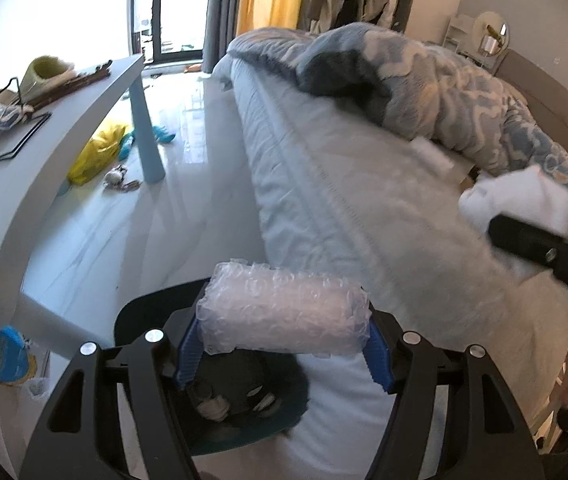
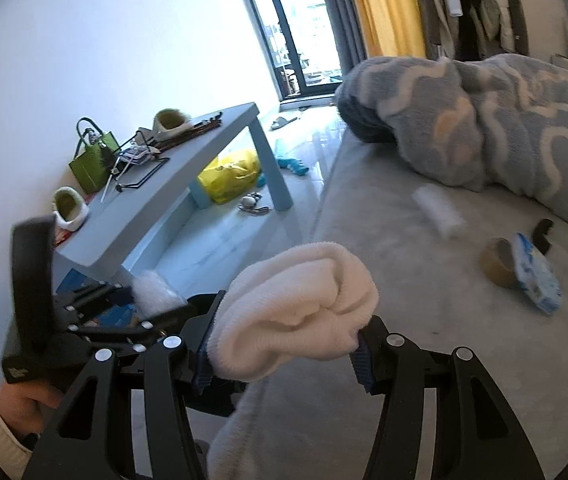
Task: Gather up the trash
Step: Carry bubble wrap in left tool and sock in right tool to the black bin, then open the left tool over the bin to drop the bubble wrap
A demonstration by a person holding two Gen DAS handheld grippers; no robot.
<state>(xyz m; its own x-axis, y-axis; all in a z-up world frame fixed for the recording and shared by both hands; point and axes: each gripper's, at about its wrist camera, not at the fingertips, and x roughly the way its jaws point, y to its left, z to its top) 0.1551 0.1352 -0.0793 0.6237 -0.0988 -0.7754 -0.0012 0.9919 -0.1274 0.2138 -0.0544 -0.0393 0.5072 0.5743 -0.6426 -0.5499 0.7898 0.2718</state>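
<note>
My left gripper (image 1: pixel 282 354) is shut on a roll of bubble wrap (image 1: pixel 284 308), held over a dark bin (image 1: pixel 240 396) at the bed's near edge. The bubble wrap also shows in the right wrist view (image 2: pixel 156 294). My right gripper (image 2: pixel 282 356) is shut on a white sock (image 2: pixel 296 312), held above the grey bed (image 2: pixel 404 360). The sock also shows at the right of the left wrist view (image 1: pixel 524 204). On the bed lie a white foam roll (image 2: pixel 438 210), a brown tape roll (image 2: pixel 498 266) and a blue-white packet (image 2: pixel 538 280).
A patterned blue blanket (image 2: pixel 504 128) is heaped on the bed's far side. A light blue table (image 2: pixel 188 196) stands left with a green bag (image 2: pixel 92 160), slippers and a wire rack. A yellow bag (image 2: pixel 230 176) and toys lie on the floor beneath. A blue packet (image 1: pixel 0 354) lies near left.
</note>
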